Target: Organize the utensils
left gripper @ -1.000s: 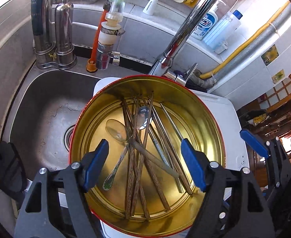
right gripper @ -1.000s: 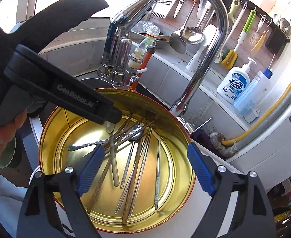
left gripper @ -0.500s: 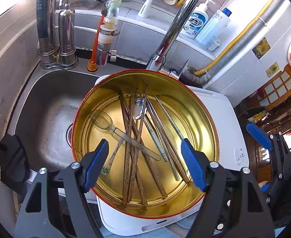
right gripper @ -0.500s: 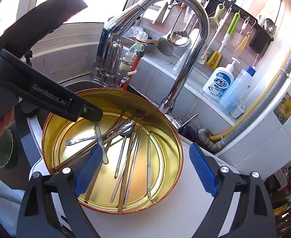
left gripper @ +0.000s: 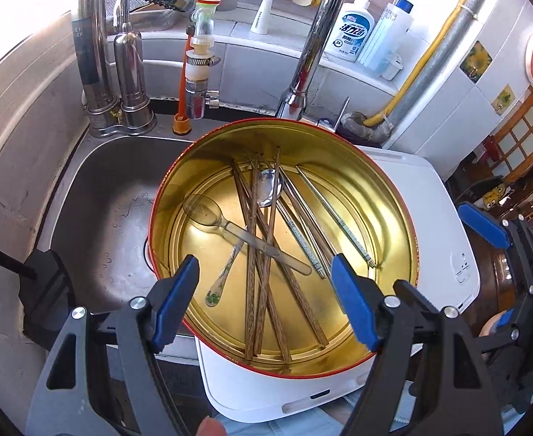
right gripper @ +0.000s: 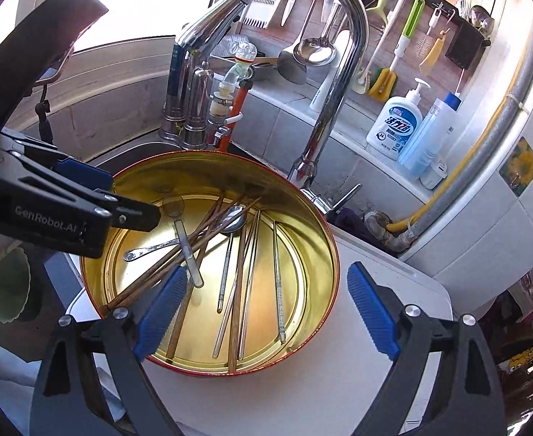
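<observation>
A round gold tin with a red rim [left gripper: 382,196] [right gripper: 317,239] stands on a white board [left gripper: 444,218]. In it lie crossed wooden chopsticks [left gripper: 263,254] [right gripper: 165,261], metal chopsticks [left gripper: 339,218] [right gripper: 277,279], a metal spoon [left gripper: 269,189] [right gripper: 235,219], a clear plastic spoon [left gripper: 208,214] [right gripper: 184,243] and a small spoon with a green-patterned handle [left gripper: 217,287]. My left gripper [left gripper: 264,301] hovers open above the tin's near edge, nothing between its pads. It also shows at the tin's left rim [right gripper: 85,210]. My right gripper [right gripper: 266,312] is open above the tin's near side, holding nothing.
A steel sink [left gripper: 103,210] lies left of the board, with a tall curved faucet [right gripper: 339,72] and filter taps [left gripper: 121,83] behind it. Soap bottles [left gripper: 350,29] stand on the ledge. Kitchen tools hang on a wall rack [right gripper: 393,36]. A green bowl [right gripper: 8,290] sits far left.
My left gripper has drawn back and up from the tin, which now looks smaller and farther below it. In the right wrist view it has slid left, off the tin's middle.
</observation>
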### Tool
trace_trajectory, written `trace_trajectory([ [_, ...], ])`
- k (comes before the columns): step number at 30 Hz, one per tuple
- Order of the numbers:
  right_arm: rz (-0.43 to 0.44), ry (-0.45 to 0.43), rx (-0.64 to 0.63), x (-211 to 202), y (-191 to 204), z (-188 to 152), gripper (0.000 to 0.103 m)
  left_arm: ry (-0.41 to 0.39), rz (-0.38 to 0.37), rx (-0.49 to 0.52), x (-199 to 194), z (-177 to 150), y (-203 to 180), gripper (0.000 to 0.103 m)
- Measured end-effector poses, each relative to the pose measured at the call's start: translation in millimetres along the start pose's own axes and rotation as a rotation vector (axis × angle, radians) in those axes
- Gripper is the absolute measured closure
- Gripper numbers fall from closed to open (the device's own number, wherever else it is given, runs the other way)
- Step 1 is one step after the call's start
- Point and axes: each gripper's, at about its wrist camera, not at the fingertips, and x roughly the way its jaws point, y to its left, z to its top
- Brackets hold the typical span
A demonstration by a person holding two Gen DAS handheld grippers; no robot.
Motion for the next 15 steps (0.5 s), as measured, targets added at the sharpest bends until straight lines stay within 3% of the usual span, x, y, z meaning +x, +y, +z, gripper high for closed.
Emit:
trace_trajectory([
  [3,0.014,0.056,0.065,11,-7,6,0.012,-0.041,0.016,0.006,-5,-3,0,0.029],
  [7,0.042,0.144,0.128,28,-14,13,0.012,-0.12,0.095,0.033,-14,-3,1,0.029],
  [15,0.081,0.255,0.176,43,-15,19,0.012,-0.125,0.112,0.074,-20,-1,-4,0.026],
])
